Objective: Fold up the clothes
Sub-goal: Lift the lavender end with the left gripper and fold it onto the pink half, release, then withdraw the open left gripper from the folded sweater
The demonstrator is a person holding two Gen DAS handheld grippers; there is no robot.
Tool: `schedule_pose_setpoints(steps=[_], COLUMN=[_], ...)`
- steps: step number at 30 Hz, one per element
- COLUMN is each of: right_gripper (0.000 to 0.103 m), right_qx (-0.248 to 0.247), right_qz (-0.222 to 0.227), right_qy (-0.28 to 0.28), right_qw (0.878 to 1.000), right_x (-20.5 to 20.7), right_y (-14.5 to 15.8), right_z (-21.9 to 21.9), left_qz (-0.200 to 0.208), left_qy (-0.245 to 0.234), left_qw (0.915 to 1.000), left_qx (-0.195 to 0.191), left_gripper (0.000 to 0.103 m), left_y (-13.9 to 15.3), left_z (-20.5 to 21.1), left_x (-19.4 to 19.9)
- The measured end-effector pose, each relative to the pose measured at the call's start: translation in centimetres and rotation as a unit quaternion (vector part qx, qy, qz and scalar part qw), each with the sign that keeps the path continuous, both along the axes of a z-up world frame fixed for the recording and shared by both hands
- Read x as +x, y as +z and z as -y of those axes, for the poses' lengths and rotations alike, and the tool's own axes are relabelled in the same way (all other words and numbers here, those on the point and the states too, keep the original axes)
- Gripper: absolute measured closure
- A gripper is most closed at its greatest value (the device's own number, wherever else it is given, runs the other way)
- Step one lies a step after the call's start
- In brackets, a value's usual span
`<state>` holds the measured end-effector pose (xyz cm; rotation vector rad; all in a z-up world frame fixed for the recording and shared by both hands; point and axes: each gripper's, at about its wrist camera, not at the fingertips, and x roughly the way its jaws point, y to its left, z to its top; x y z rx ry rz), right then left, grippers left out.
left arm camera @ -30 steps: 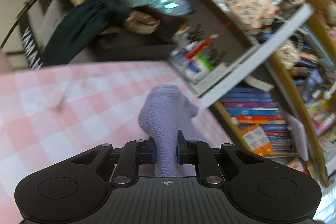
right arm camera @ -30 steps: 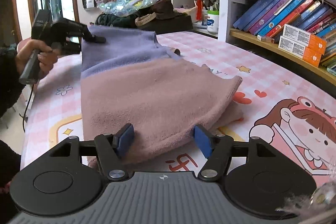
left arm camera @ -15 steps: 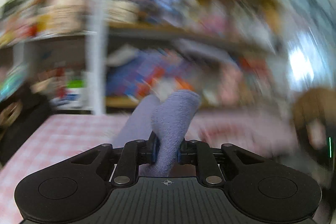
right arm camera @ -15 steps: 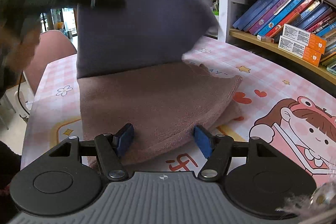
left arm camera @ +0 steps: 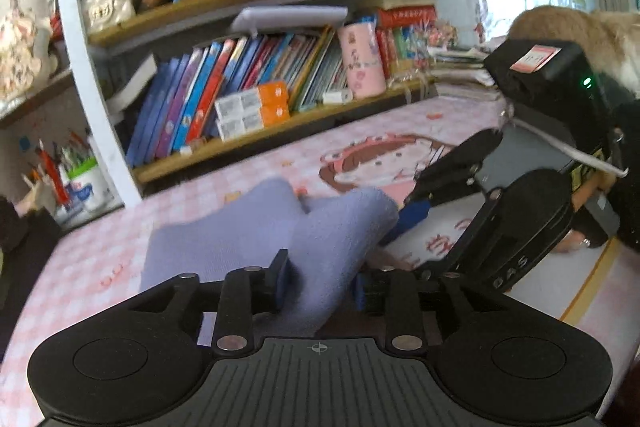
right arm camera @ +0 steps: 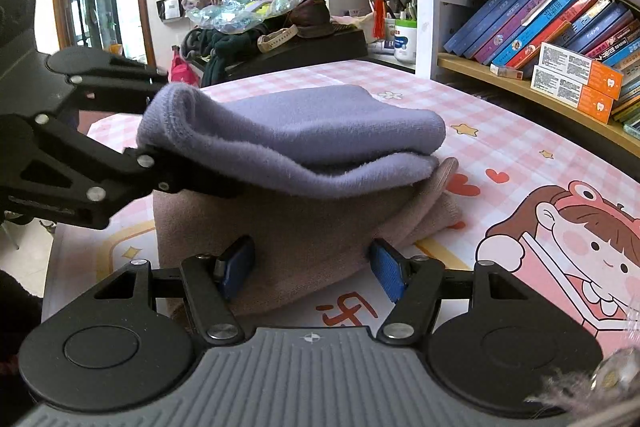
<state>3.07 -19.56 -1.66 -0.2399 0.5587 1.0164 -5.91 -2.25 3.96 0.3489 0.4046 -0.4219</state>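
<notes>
Swung forward, the lavender half (right arm camera: 304,131) now lies folded over the brown half (right arm camera: 304,243) on the table (right arm camera: 520,163); left gripper (left arm camera: 320,285) has loosened around its edge, right gripper (right arm camera: 310,267) spread wide, steadying the hem.

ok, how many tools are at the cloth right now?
2. The left tool has the purple layer between its fingers, with that edge raised. The right tool is open, straddling the brown layer's near edge. No others in view.
</notes>
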Motion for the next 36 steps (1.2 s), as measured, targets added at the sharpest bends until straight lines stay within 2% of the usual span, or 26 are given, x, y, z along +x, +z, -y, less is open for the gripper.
schedule_pose_setpoints(steps=[5,8,10,13,15,18,19,23,26,28,31,33,36], right_gripper=[0.040,0.040,0.040,0.040,0.040,0.040,0.040,0.040,0.041,0.041,0.040,0.040,0.040], right_qx=[0.000,0.000,0.000,0.000,0.000,0.000,0.001,0.002,-0.005,-0.011,-0.006,0.003,0.041], right_qz=[0.000,0.000,0.000,0.000,0.000,-0.003,-0.004,-0.008,0.001,0.008,0.005,-0.001,-0.021], right_qy=[0.000,0.000,0.000,0.000,0.001,0.000,0.000,-0.002,-0.005,-0.006,-0.015,-0.032,-0.067], right_qw=[1.000,1.000,1.000,1.000,1.000,1.000,1.000,1.000,1.000,1.000,1.000,0.999,0.997], right_x=[0.0,0.0,0.0,-0.1,-0.1,0.0,0.1,0.2,-0.4,-1.2,-2.7,-3.5,-4.4], right_y=[0.0,0.0,0.0,0.0,0.0,0.0,0.0,0.0,0.4,1.2,2.5,3.3,4.4], right_z=[0.0,0.0,0.0,0.0,0.1,0.1,0.1,0.2,0.5,1.2,3.1,4.7,6.8], left_qz=[-0.001,-0.008,-0.009,0.028,0.014,-0.030,-0.036,-0.053,-0.061,-0.061,-0.051,-0.043,-0.042], left_qy=[-0.004,-0.006,-0.002,0.002,-0.015,-0.024,-0.023,-0.023,-0.026,-0.039,-0.056,-0.060,-0.067], left_qw=[1.0000,0.9999,0.9997,0.9984,0.9990,0.9993,0.9991,0.9981,0.9968,0.9959,0.9959,0.9963,0.9952], left_qx=[0.002,-0.008,-0.021,-0.050,-0.040,0.003,0.003,-0.023,-0.045,-0.055,-0.049,-0.043,-0.058], left_gripper=[0.071,0.074,0.084,0.086,0.085,0.078,0.076,0.073,0.065,0.043,0.027,0.025,0.025], left_y=[-0.2,-0.1,0.1,1.2,0.8,-1.4,-1.7,-1.9,-1.8,-2.0,-2.2,-2.4,-2.2], left_z=[0.2,-0.2,-0.6,-1.2,-0.9,0.2,0.2,-0.3,-0.8,-0.7,0.1,0.4,0.1], left_x=[0.2,0.3,0.4,-0.6,-0.9,-0.5,-0.4,0.1,0.2,-0.1,-1.0,-1.5,-1.9])
